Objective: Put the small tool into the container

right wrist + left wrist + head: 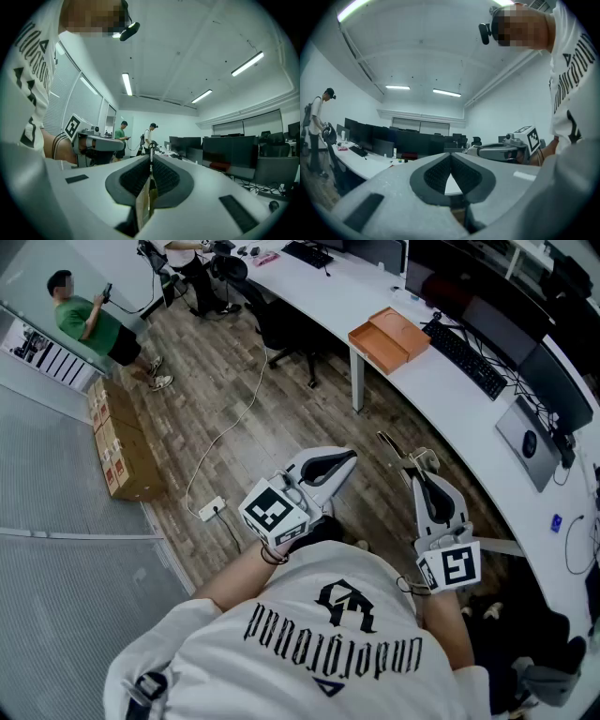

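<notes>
— While the head view looks down, where do the grippers sit?
— Both are held out in front of a white shirt, above a wooden floor [234, 399]. The left gripper [347, 458] is closed and empty. The right gripper [418, 465], just beside it, pinches the tool [391, 442], a thin metal piece that sticks out past its fingertips.
— And the container [389, 338]?
— Orange and shallow, on the white bench [431, 390], ahead of both grippers and well apart from them. A keyboard [466, 357] lies on the bench just to its right.
— What does the left gripper view show?
— The left gripper [451, 154] has its pads touching at the tips, with nothing between them. The right gripper shows off to its right, with the marker cube [530, 138] at its rear.
— And the right gripper view?
— The right gripper [151, 161] is clamped on the tool [151, 149]. A thin shaft runs up between the pads, and a small loop stands just beyond the tips. The left gripper hangs to its left. A person in green [123, 136] stands far ahead.
</notes>
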Tool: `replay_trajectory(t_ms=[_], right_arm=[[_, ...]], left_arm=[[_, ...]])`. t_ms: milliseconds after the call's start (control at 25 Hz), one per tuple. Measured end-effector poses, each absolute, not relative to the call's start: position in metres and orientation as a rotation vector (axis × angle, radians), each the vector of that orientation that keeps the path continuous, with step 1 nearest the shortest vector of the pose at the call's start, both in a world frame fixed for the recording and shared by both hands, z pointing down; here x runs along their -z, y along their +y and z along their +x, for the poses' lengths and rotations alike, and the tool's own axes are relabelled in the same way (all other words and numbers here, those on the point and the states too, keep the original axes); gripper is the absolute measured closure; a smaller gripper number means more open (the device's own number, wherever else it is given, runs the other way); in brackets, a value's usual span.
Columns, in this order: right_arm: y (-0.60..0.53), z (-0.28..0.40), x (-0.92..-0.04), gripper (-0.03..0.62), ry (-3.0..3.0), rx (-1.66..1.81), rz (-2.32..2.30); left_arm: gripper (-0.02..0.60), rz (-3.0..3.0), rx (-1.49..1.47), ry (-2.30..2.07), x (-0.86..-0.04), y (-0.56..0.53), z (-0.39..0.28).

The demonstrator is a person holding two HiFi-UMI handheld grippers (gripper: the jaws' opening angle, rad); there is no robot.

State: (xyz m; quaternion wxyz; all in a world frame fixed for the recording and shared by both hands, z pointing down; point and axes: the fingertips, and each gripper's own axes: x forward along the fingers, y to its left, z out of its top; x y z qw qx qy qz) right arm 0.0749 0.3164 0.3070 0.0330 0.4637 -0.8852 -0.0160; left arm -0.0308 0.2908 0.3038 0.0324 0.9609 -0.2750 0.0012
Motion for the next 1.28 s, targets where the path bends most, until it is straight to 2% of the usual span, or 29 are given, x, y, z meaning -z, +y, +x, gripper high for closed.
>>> replay_trajectory(t_ms=[680, 1280], right_arm=[[0.302, 0.058, -0.312, 0.565, -2.726, 0.031, 1.391], [0.208, 0.017, -0.316, 0.566, -2.687, 0.032, 1.404]], left_arm=[[0.566, 2.933, -0.007, -0.828, -0.315, 0.275, -0.042], [0.566, 2.932, 0.009, -0.793, -0.318, 0.174, -0.085]])
